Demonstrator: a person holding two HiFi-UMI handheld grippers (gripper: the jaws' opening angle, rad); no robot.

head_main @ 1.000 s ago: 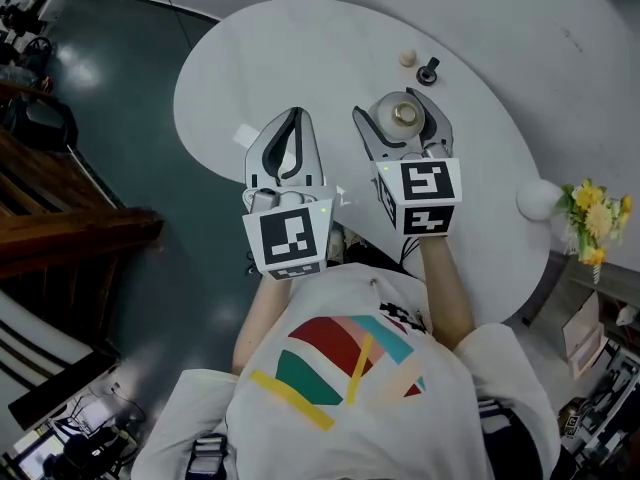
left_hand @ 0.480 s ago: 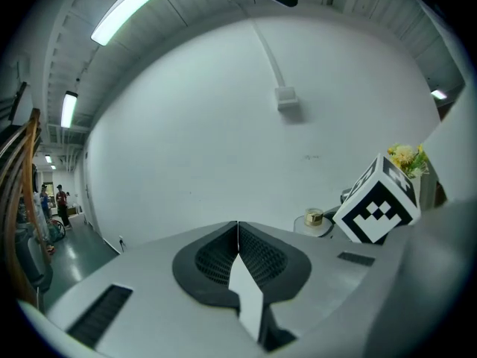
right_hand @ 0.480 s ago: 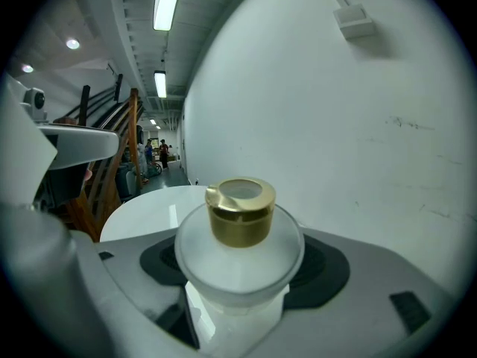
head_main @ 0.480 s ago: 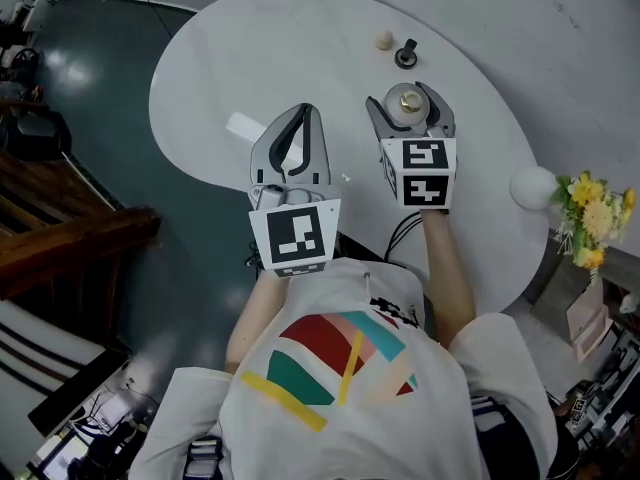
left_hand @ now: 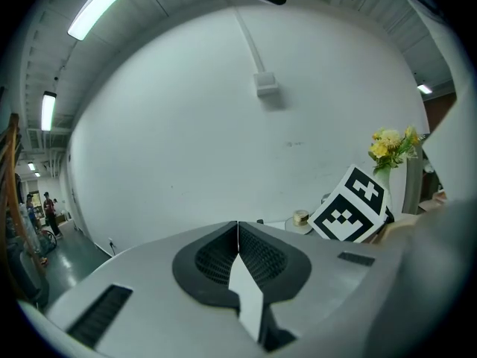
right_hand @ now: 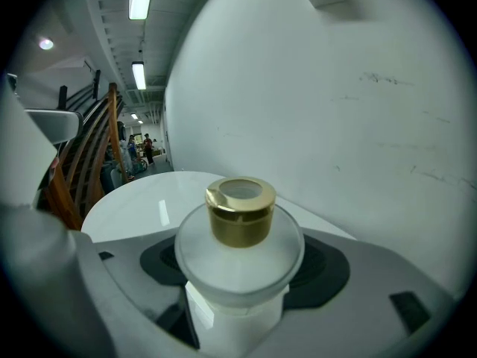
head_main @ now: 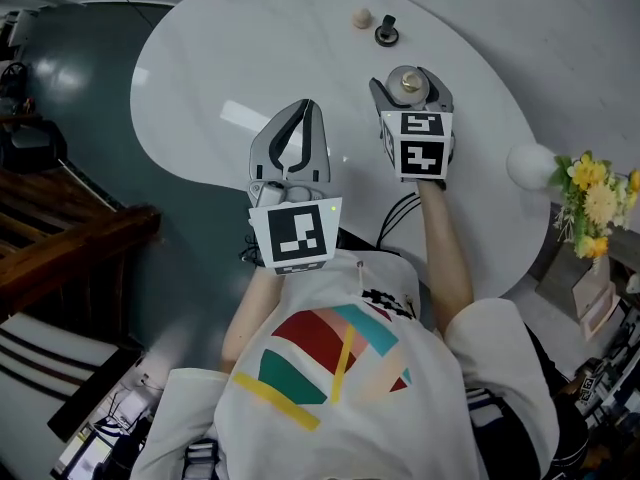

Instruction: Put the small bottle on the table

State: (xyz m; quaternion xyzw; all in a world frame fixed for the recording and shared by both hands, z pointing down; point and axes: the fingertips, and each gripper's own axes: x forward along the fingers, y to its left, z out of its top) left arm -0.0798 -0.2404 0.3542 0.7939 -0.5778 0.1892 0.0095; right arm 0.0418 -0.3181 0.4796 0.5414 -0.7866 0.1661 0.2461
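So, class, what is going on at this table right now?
A person holds a claw in each hand over a white table. The right claw is shut on a small white bottle with a gold cap; the left claw is shut and empty. A small ball and a dark knob lie farther out.

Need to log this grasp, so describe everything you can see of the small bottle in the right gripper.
The small bottle is a squat, round, frosted-white vessel, glass or plastic by its look, with a shiny gold collar around a pale top. It stands upright between the jaws of the right gripper, which are closed on its sides, over the white table. Whether its base touches the table cannot be told.
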